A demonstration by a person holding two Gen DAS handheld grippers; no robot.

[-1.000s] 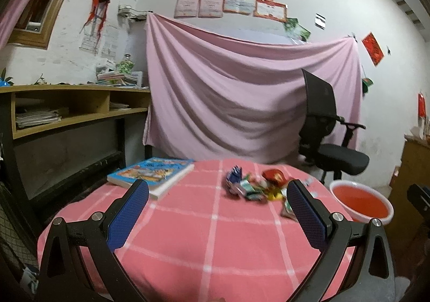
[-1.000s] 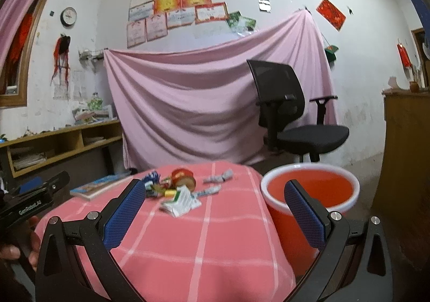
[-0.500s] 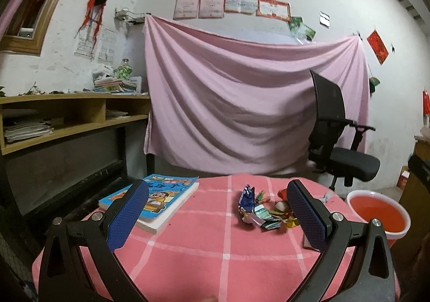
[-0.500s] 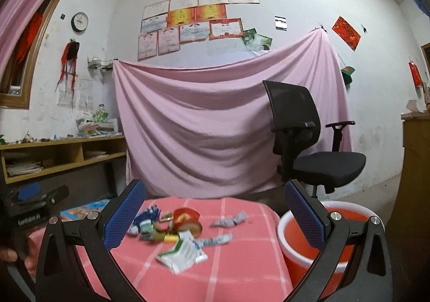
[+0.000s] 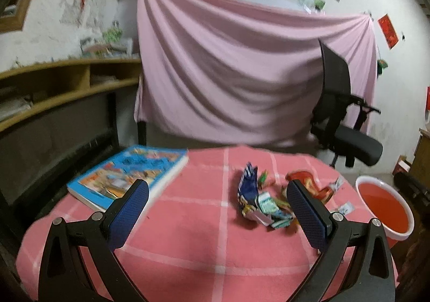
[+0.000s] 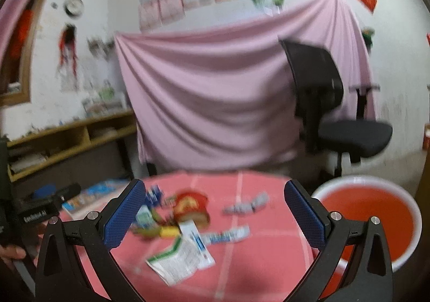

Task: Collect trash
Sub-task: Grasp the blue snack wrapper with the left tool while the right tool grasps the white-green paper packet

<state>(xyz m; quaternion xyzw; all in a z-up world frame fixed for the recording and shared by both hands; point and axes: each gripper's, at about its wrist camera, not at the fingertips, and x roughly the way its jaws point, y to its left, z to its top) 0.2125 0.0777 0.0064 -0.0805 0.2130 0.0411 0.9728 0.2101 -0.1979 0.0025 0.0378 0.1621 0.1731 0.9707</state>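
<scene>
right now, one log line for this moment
phase: approach | left gripper: open, empty | right gripper: open, empty | wrappers: on table | red bucket: beside table

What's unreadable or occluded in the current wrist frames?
- Wrapper pile, left wrist: its right part sits behind the left gripper's right finger.
- Wrapper print, right wrist: motion blur makes it illegible.
- Red bucket, right wrist: near side hidden by the right gripper.
- Book, right wrist: blurred, partly hidden by the other gripper's body.

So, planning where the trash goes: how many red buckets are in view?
1. The red bucket stands off the table's right edge, beside the wrapper pile; the left wrist view shows the same one. Others may sit out of frame.
</scene>
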